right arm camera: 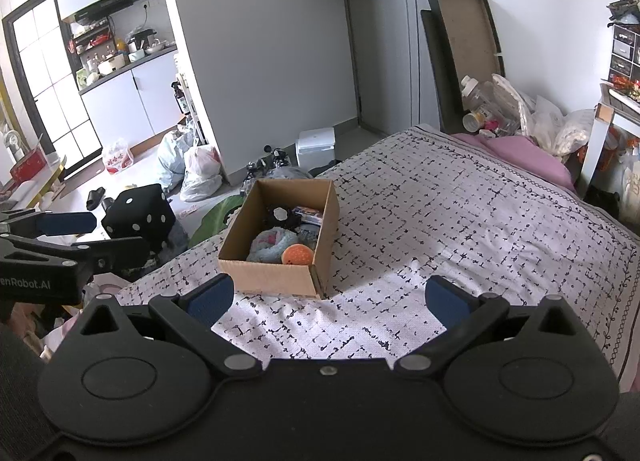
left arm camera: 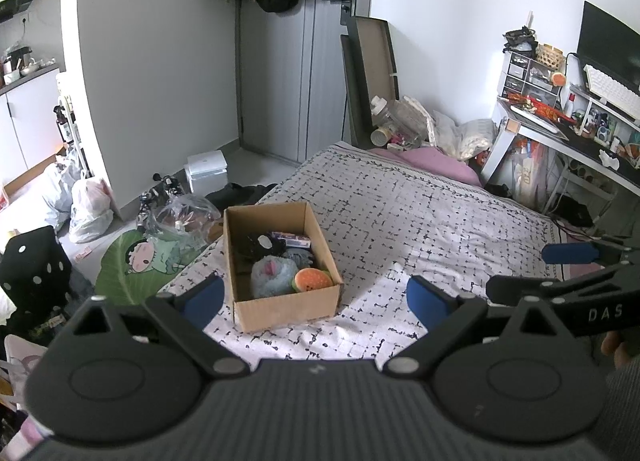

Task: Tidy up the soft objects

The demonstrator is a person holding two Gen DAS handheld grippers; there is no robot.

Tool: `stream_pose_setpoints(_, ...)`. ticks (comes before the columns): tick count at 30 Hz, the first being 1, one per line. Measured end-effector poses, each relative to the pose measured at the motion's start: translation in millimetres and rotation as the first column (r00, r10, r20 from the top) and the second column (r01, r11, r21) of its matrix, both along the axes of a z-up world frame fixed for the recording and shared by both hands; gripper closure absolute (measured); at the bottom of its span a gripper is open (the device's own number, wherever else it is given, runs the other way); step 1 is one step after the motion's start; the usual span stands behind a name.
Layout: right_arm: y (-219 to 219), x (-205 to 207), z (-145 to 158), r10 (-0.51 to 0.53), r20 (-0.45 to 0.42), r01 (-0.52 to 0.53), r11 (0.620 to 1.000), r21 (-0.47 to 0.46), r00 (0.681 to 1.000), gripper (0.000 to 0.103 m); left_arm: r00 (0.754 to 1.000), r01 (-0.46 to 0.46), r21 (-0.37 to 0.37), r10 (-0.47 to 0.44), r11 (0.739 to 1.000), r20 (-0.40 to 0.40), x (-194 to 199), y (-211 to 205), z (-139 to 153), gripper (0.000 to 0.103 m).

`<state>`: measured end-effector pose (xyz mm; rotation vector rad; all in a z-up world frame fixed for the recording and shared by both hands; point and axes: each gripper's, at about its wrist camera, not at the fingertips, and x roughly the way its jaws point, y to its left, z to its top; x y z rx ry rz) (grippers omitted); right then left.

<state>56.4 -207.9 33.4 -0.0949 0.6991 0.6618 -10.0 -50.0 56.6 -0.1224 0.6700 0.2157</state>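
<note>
A brown cardboard box [left arm camera: 244, 257] [right arm camera: 276, 277] stands on the patterned bed near its left edge. Inside lie a light blue fluffy toy [left arm camera: 270, 273] [right arm camera: 272, 244], an orange round plush [left arm camera: 313, 280] [right arm camera: 297, 254], a black soft item with a white patch [left arm camera: 262, 244] [right arm camera: 280, 215] and a small printed packet [left arm camera: 292, 239] [right arm camera: 308, 215]. My left gripper [left arm camera: 316, 295] hangs open just short of the box, nothing between its blue pads. My right gripper [right arm camera: 328, 295] is open too, over the bedspread in front of the box. Each gripper shows at the side of the other's view.
The bed [left arm camera: 420, 221] [right arm camera: 480, 221] spreads to the right, with a pink pillow [left arm camera: 436, 163] and bags at its head. A black dice cushion [right arm camera: 140, 217], plastic bags [right arm camera: 200, 173] and a white bin [right arm camera: 316, 143] sit on the floor at left. A cluttered desk [left arm camera: 580, 129] stands right.
</note>
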Motion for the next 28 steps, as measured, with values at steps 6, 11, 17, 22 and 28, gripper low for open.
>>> stream_pose_setpoints(6,0.7,0.4,1.1,0.000,0.002,0.000,1.000,-0.006,1.000,0.000,1.000,0.000,0.001,0.000,1.000,0.000,0.2,-0.6,-0.4,0.006)
stream_pose_setpoints(11,2.4,1.4,0.7,0.002,-0.004,-0.002,1.000,-0.006,1.000,0.000,1.000,-0.001,0.001,0.001,1.000,-0.001,0.3,-1.3,-0.7,0.006)
stream_pose_setpoints(17,2.7,1.1,0.7,0.005,-0.005,-0.005,1.000,-0.007,1.000,0.000,1.000,0.000,-0.002,0.000,1.000,0.001,0.3,-1.5,-1.2,0.006)
stream_pose_setpoints(22,3.1,0.6,0.4,0.007,-0.004,-0.007,1.000,-0.009,1.000,0.000,1.000,0.002,0.000,-0.002,1.000,0.002,0.2,-1.8,-1.6,0.006)
stream_pose_setpoints(28,4.8,0.5,0.5,0.016,-0.005,-0.016,1.000,-0.010,1.000,0.000,1.000,0.003,-0.002,-0.003,1.000,0.003,0.6,-2.2,-1.7,0.006)
